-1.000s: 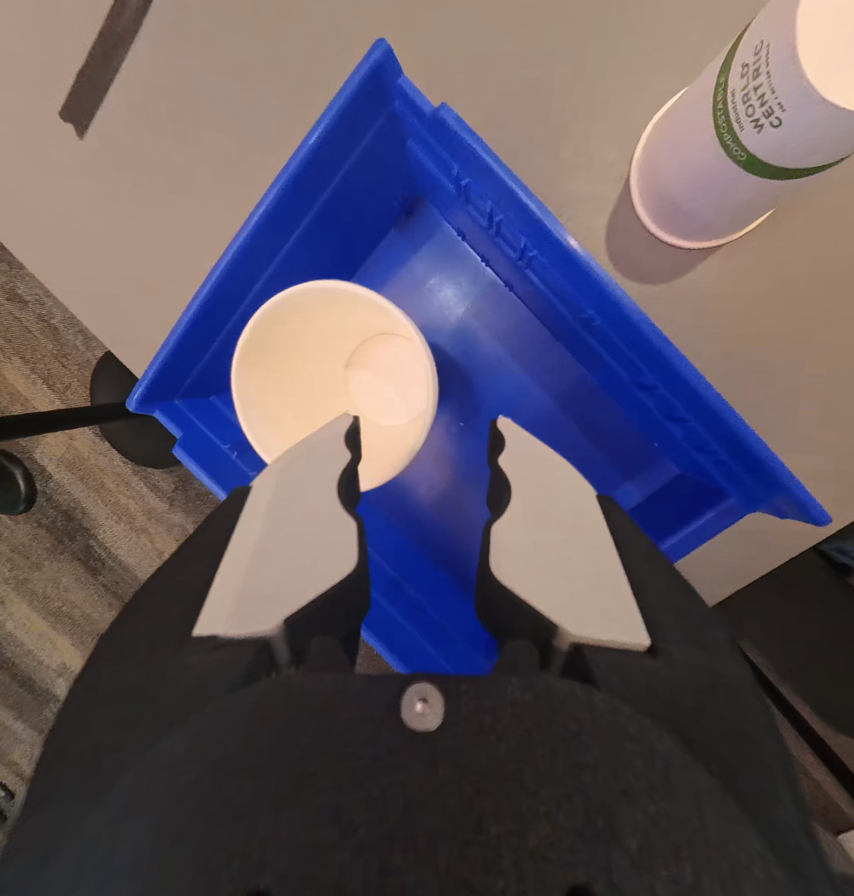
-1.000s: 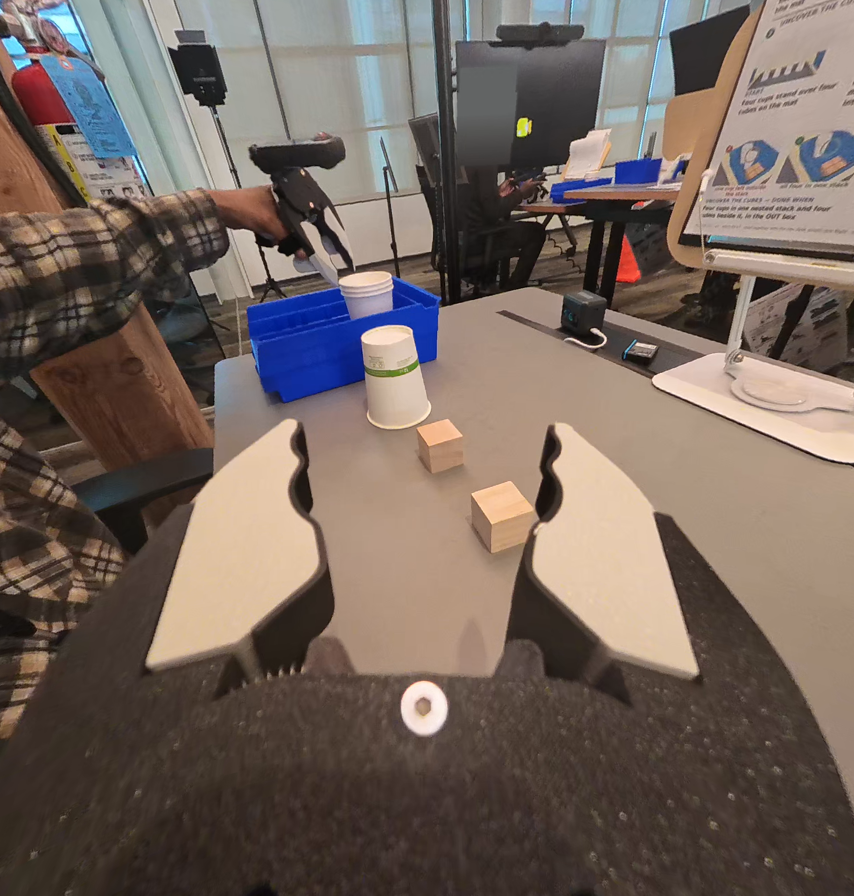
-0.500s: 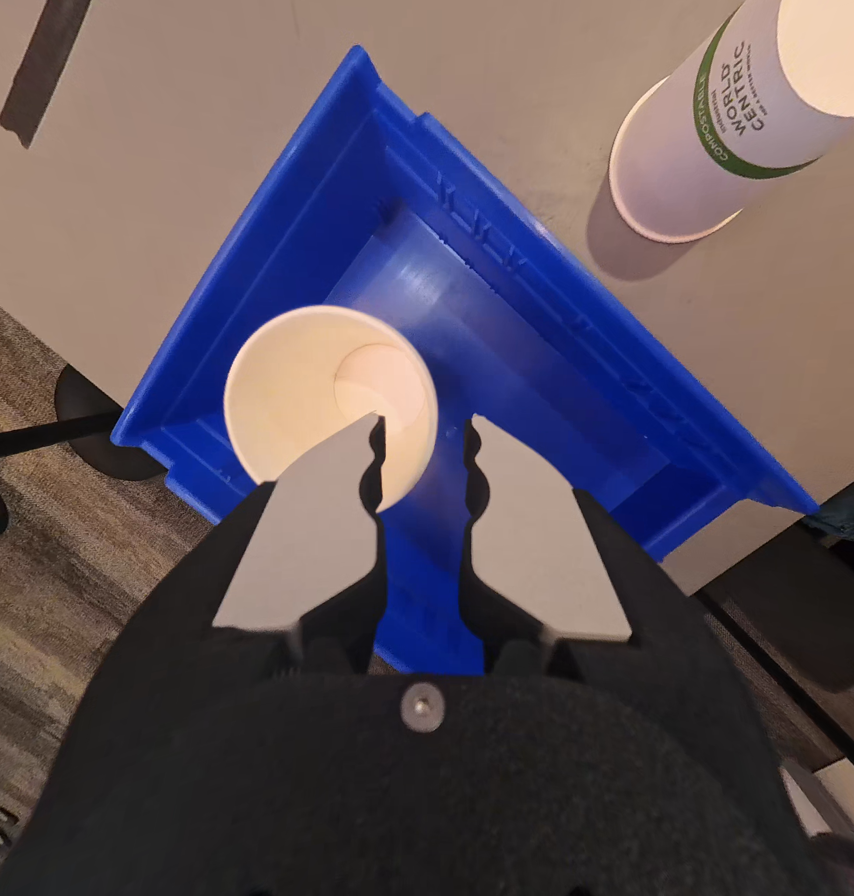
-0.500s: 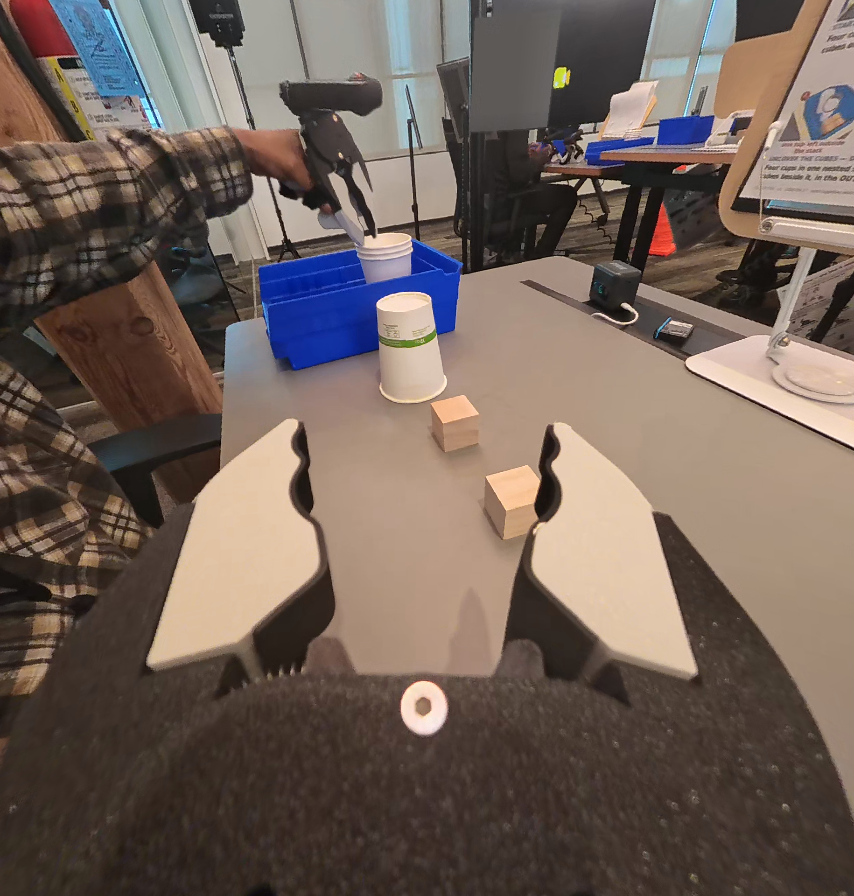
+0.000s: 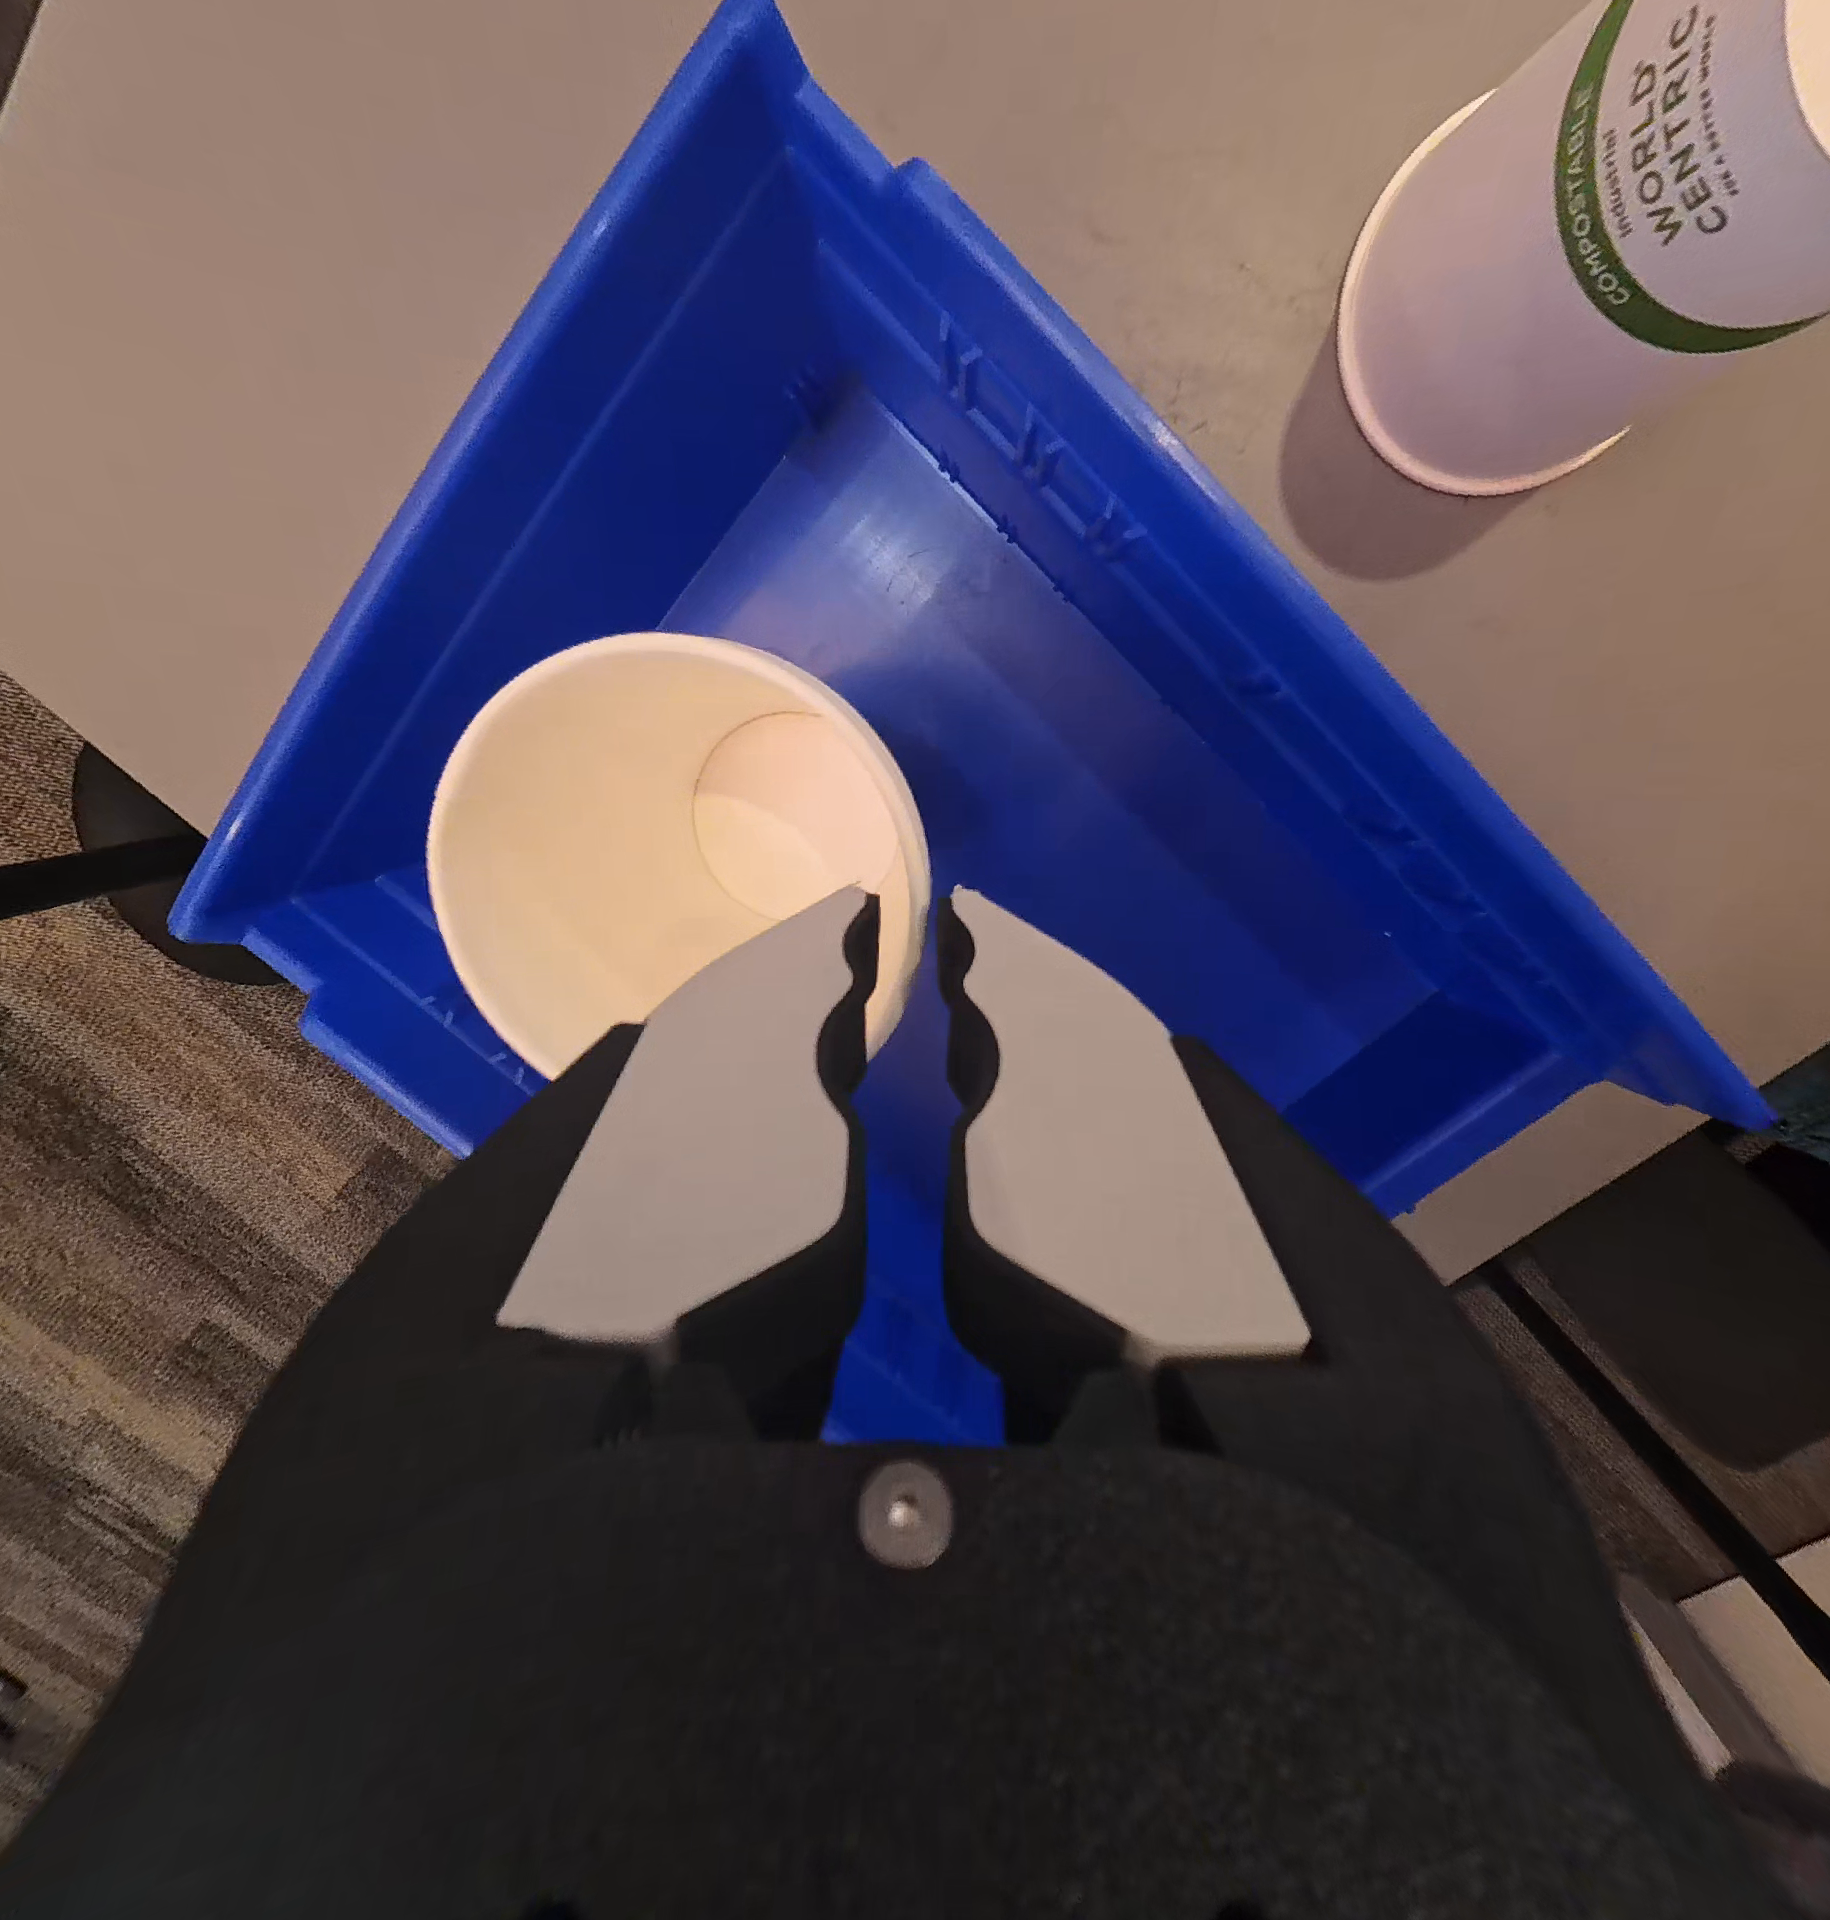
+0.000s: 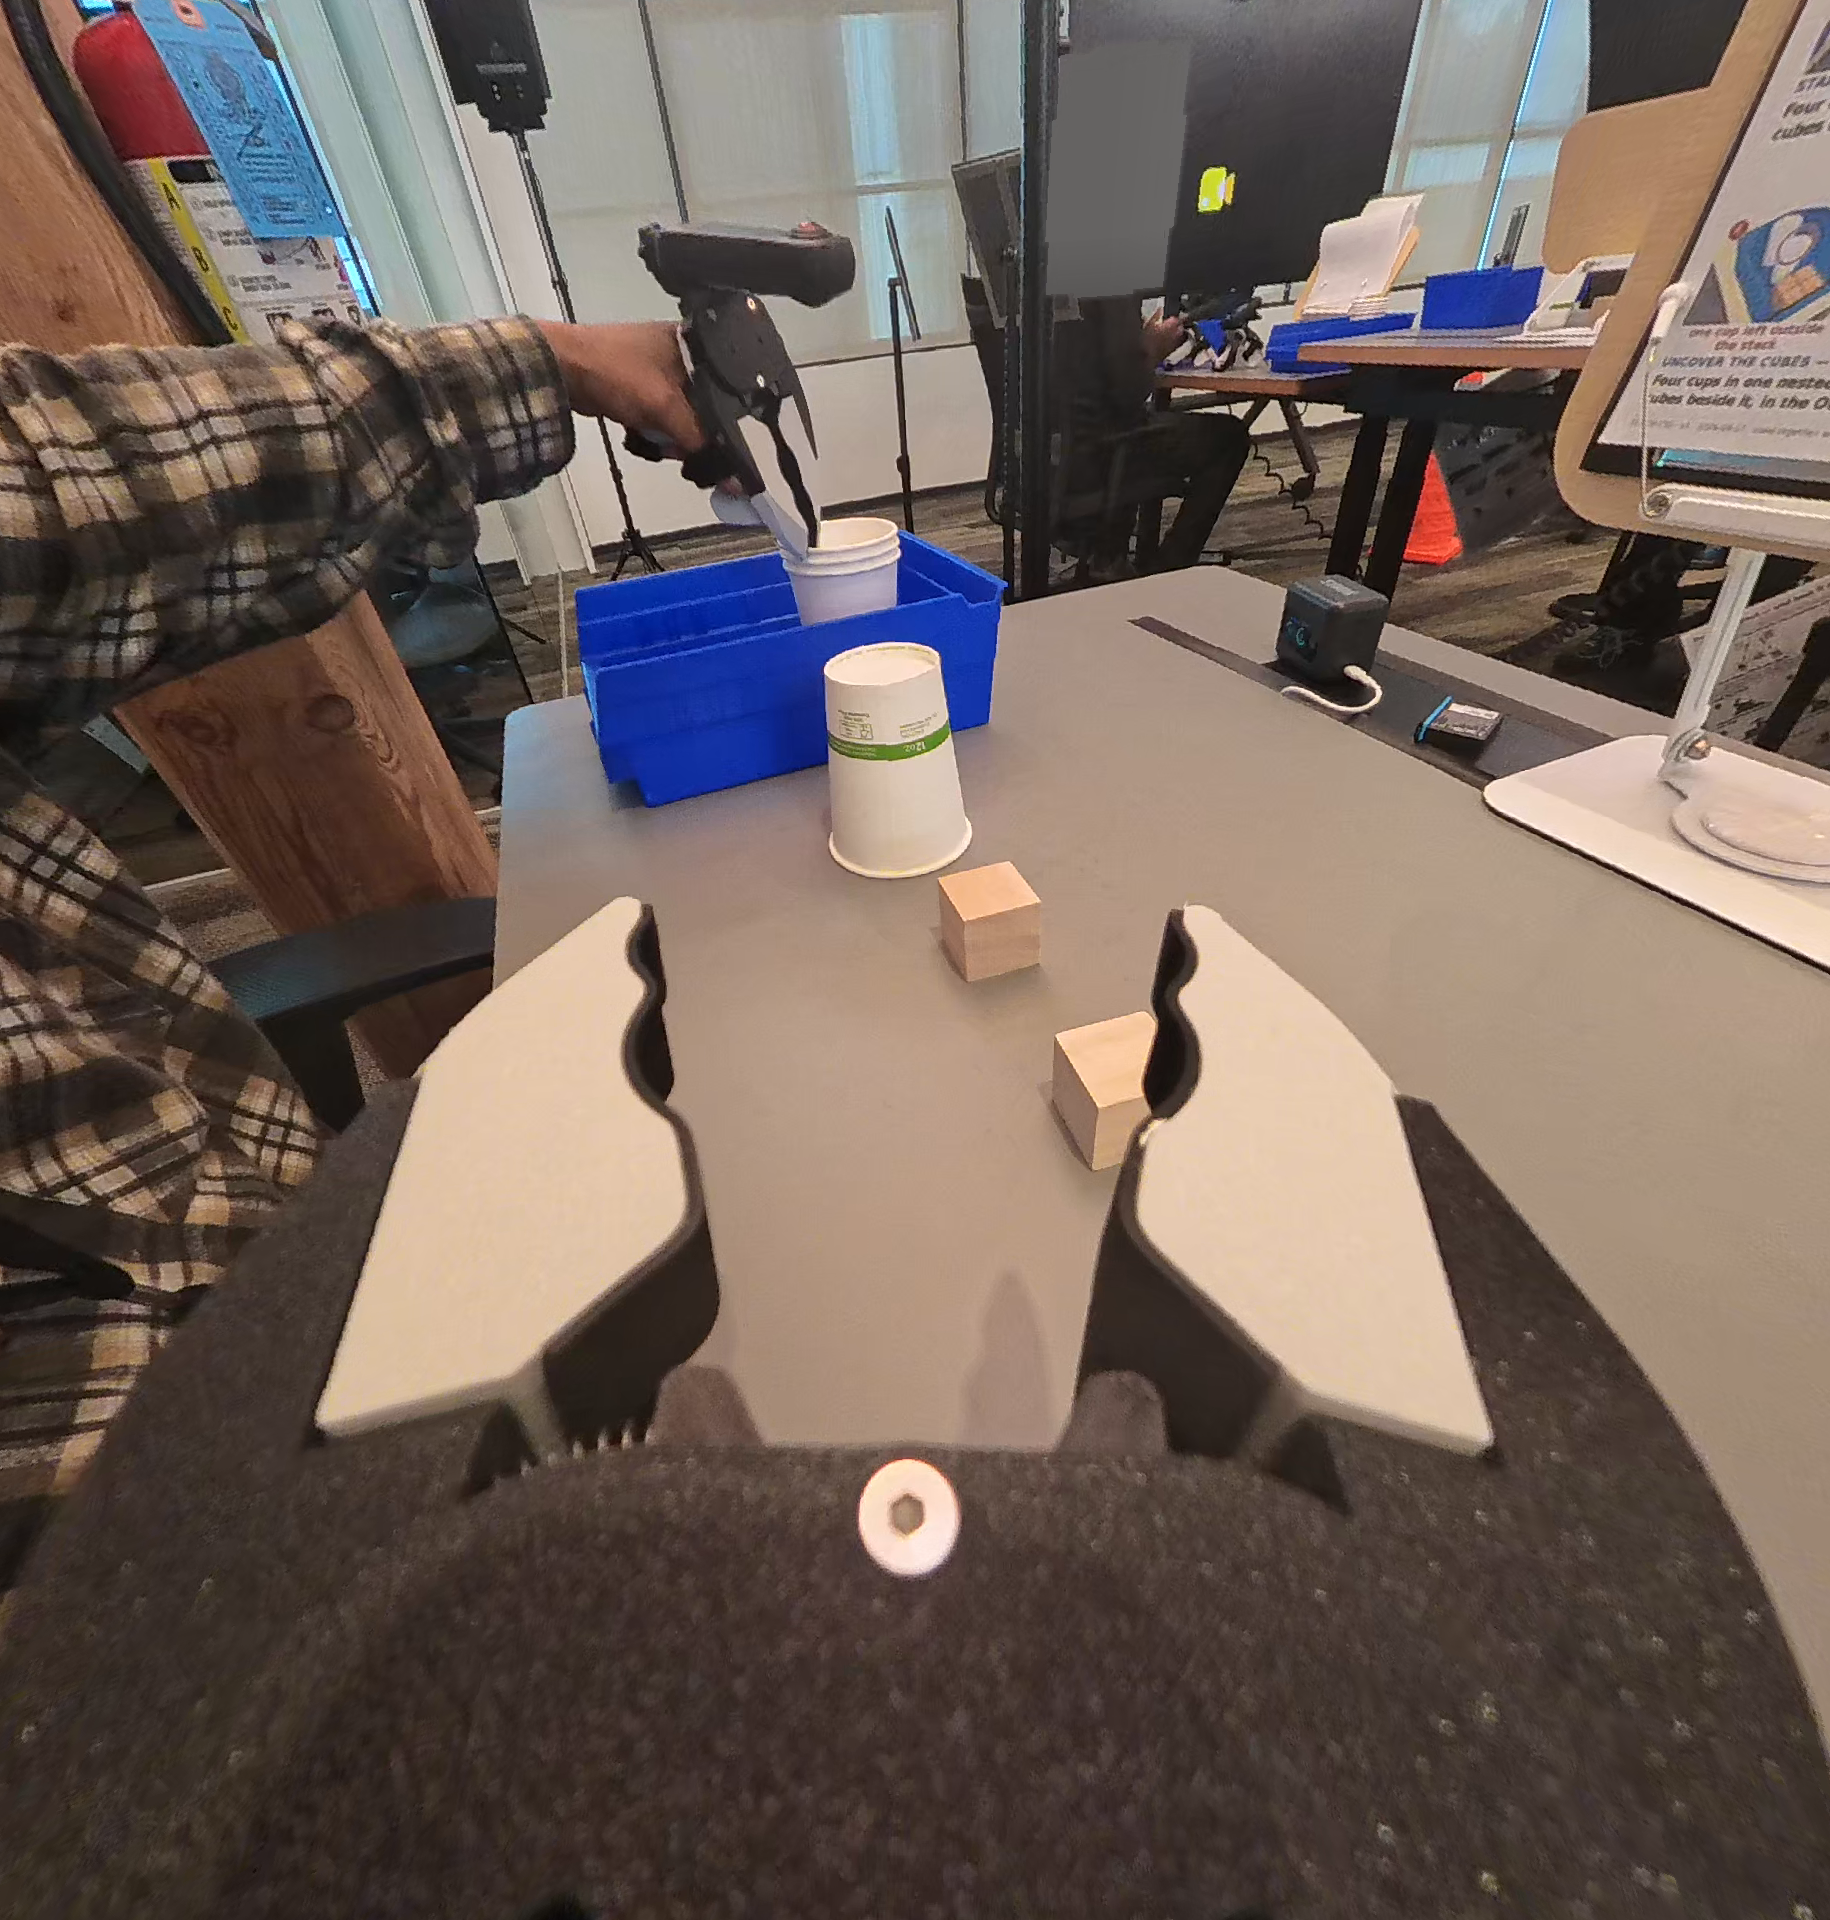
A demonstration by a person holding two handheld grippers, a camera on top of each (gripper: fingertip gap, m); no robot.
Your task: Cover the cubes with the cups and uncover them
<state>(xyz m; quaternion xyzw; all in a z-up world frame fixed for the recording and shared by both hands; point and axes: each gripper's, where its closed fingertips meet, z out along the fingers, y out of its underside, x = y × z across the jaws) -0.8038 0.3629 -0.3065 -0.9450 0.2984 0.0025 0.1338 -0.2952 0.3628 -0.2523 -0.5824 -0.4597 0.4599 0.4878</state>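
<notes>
A nested stack of white paper cups (image 5: 599, 831) stands upright in the blue bin (image 5: 537, 416). My left gripper (image 5: 906, 904) points down and pinches the near rim of the top cup, one finger inside and one outside. The right wrist view shows this gripper (image 6: 802, 530) at the stack (image 6: 843, 577). An upside-down cup with a green band (image 6: 895, 769) stands on the grey table in front of the bin (image 6: 703, 675). Two wooden cubes (image 6: 989, 920) (image 6: 1103, 1086) lie bare. My right gripper (image 6: 911, 912) is open and empty above the table, the nearer cube beside its right finger.
A person's plaid sleeve (image 6: 215, 468) reaches in from the left. A white stand base (image 6: 1721, 831) with an instruction board stands at the right. A small black device (image 6: 1326, 629) and a cable lie on a dark strip at the back. The table's left edge (image 5: 59, 623) runs beside the bin.
My left gripper's fingers have closed from wide apart onto the cup's rim. My right gripper has stayed open and shifted slightly nearer the cubes.
</notes>
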